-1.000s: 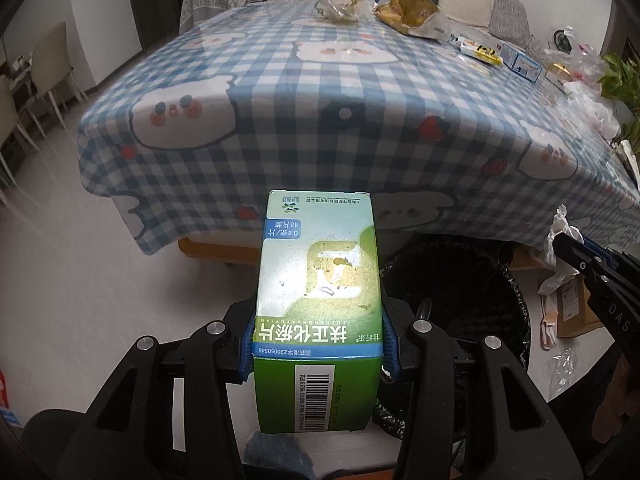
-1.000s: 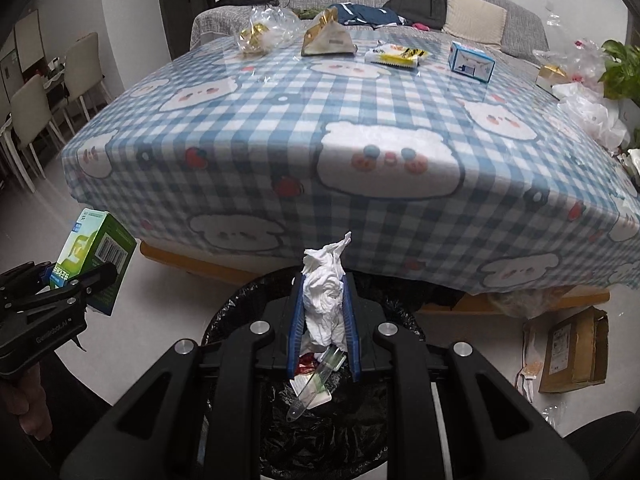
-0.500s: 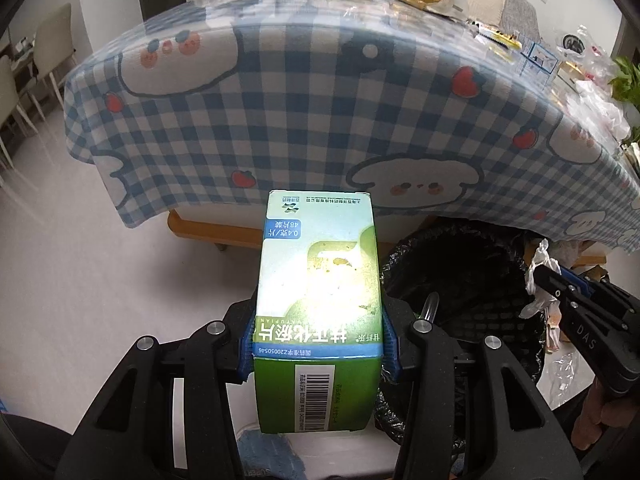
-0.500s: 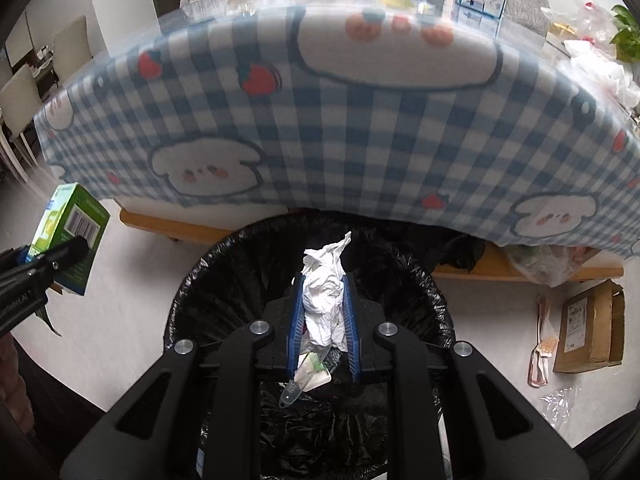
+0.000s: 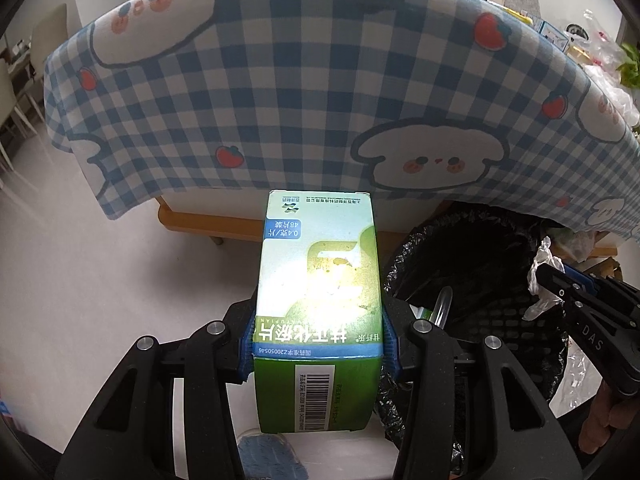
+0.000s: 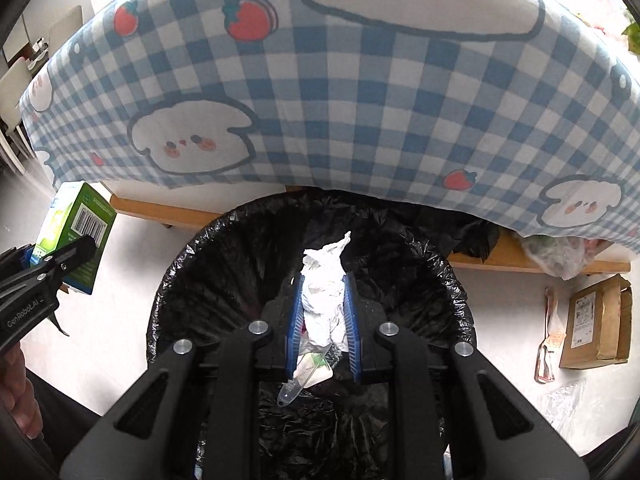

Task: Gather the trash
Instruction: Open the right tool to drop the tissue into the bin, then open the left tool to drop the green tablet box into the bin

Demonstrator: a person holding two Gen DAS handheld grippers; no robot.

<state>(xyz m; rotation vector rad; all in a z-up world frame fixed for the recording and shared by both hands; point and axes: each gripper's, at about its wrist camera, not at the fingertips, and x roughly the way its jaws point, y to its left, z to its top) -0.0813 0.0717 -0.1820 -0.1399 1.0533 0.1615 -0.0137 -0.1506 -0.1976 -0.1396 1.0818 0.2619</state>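
A green and white medicine box (image 5: 318, 280) stands upright between the blue pads of my left gripper (image 5: 319, 340), which is shut on its lower half. The box hangs over the floor, left of a bin lined with a black bag (image 5: 472, 264). In the right wrist view, my right gripper (image 6: 323, 284) is shut on a crumpled white tissue (image 6: 324, 280) directly above the bin's (image 6: 224, 264) opening. A clear plastic piece (image 6: 298, 384) lies in the bin below the tissue. The green box (image 6: 76, 232) and the left gripper (image 6: 60, 256) show at that view's left edge.
The blue checked tablecloth (image 6: 360, 100) hangs over the table edge just behind the bin. On the floor to the right lie a brown cardboard package (image 6: 596, 324) and a plastic wrapper (image 6: 550, 344). White chairs (image 5: 24, 92) stand far left.
Both grippers have sunk below the table edge, so the tabletop is out of sight. The right gripper with the tissue now hangs closer over the bin's mouth. Both grips are unchanged.
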